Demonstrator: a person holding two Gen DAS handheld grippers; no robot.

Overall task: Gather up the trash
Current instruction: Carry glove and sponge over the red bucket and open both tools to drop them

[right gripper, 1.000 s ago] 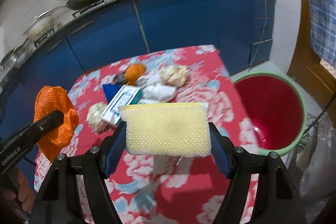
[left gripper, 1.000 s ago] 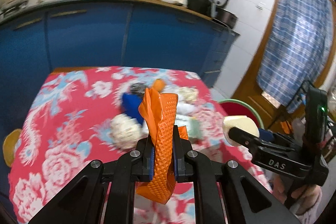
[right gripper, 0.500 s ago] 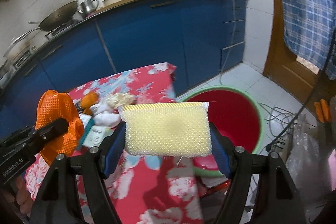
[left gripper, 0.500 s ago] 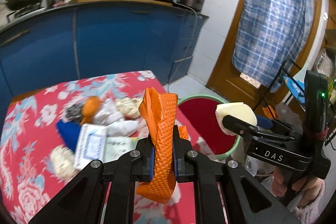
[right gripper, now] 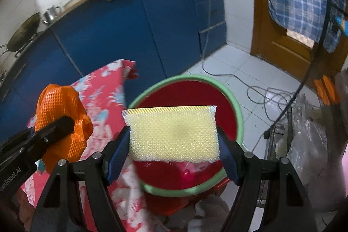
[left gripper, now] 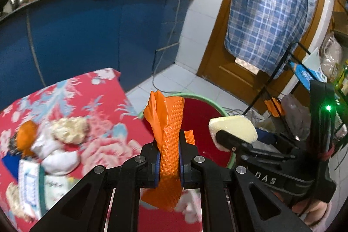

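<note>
Above the red bin (right gripper: 219,105), left gripper (left gripper: 168,163) clamps the orange glove (left gripper: 167,145) and right gripper (right gripper: 173,140) clamps the yellow sponge (right gripper: 174,134), neither dropped yet, with more trash (left gripper: 58,145) remaining on the table (left gripper: 104,97)

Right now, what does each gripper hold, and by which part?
Left gripper: orange glove, pinched mid-length. Right gripper: yellow sponge, clamped by its short ends.
</note>
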